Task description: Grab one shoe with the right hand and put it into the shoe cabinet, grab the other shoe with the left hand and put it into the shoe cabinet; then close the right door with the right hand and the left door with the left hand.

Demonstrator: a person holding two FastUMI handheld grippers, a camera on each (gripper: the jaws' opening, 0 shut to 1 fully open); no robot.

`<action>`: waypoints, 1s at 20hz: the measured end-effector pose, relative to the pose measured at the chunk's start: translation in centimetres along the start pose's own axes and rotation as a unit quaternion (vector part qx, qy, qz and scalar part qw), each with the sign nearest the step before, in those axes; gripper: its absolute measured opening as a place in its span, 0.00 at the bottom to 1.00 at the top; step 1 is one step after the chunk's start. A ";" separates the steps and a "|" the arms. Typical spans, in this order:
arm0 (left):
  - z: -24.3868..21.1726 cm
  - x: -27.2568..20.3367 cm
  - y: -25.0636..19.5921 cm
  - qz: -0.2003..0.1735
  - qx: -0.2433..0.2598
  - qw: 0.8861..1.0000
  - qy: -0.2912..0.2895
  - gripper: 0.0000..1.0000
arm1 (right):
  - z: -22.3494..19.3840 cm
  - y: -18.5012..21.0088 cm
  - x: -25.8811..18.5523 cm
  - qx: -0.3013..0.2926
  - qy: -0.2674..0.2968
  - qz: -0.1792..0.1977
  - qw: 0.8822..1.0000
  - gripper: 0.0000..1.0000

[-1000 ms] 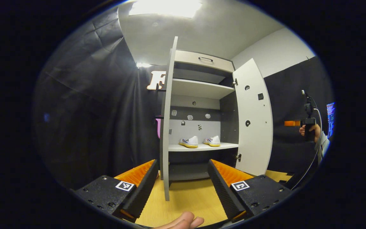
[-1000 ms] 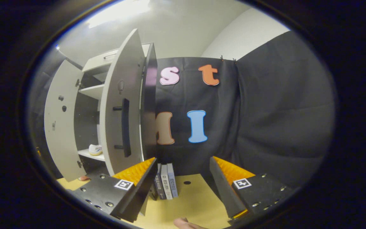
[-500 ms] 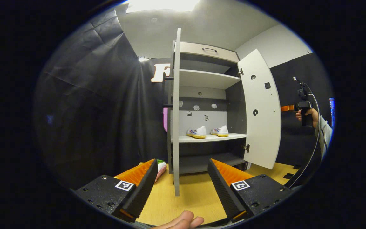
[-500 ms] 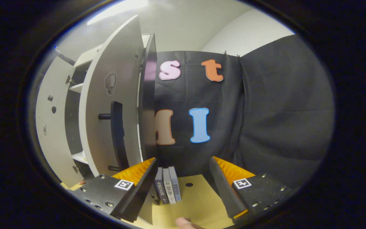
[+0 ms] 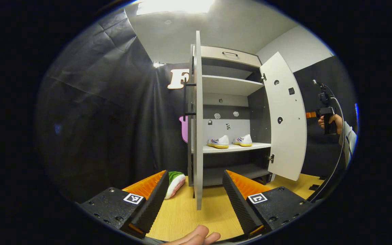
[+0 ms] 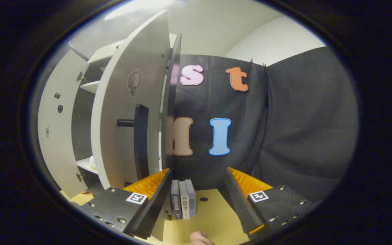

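Note:
Two white shoes with yellow soles (image 5: 218, 142) (image 5: 243, 140) sit side by side on the middle shelf of the shoe cabinet (image 5: 230, 85), both of whose doors stand open. In the left gripper view the left door (image 5: 198, 136) shows edge-on, straight ahead of my open, empty left gripper (image 5: 194, 200). The right door (image 5: 284, 115) swings out to the right, and a hand holds the right gripper (image 5: 327, 117) beyond it. In the right gripper view my right gripper (image 6: 196, 200) is open and empty, just right of the right door's outer face (image 6: 121, 112) and its black handle (image 6: 141, 143).
A green and white object (image 5: 175, 180) lies on the wooden floor (image 5: 182, 217) left of the cabinet. Three books (image 6: 182, 202) stand upright against the cabinet's right side. Black cloth walls close in on both sides. Fingertips (image 5: 196, 236) show at the bottom edge.
The left gripper has shifted left, so the left door's edge moved right in its view and the green object appeared. The right gripper has closed in on the right door's outer face.

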State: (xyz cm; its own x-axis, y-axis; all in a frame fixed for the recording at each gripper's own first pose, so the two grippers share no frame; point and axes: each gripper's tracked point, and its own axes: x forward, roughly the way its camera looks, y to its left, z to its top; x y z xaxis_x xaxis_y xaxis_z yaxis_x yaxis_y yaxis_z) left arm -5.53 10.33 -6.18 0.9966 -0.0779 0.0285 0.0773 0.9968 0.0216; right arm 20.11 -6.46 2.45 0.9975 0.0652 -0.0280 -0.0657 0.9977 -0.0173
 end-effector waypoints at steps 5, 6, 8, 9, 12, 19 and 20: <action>0.3 -0.1 0.1 0.010 0.003 1.000 0.002 0.96 | 0.0 4.3 -0.4 0.005 0.002 0.029 1.000 0.93; 0.5 0.1 0.3 0.014 0.007 1.000 0.000 0.95 | 0.0 5.0 -0.5 0.006 0.006 0.034 0.999 0.93; 0.8 0.2 0.8 0.021 0.014 1.000 -0.005 0.96 | -0.3 6.4 -0.6 0.011 0.014 0.041 0.999 0.93; 0.8 0.3 1.0 0.024 0.016 1.000 -0.006 0.95 | -0.2 7.1 -0.5 0.013 0.015 0.044 0.999 0.93; 0.5 0.6 1.2 0.030 0.011 0.999 0.001 0.95 | -0.2 10.0 -0.4 0.020 0.018 0.055 0.998 0.93; -0.4 0.7 3.2 0.057 0.014 0.998 0.025 0.95 | 0.2 17.2 0.6 0.058 0.006 0.062 0.996 0.89; -0.5 0.5 3.8 0.064 0.017 0.997 0.030 0.95 | 0.5 16.9 0.5 0.051 -0.005 0.050 0.997 0.89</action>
State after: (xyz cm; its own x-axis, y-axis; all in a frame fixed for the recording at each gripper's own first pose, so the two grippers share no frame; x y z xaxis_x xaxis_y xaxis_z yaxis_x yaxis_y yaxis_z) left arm -4.69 14.07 -6.56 0.9983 0.0525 -0.0257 -0.0510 0.9971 0.0564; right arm 19.48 10.45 2.66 0.9863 0.1641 -0.0152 -0.1622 0.9829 0.0871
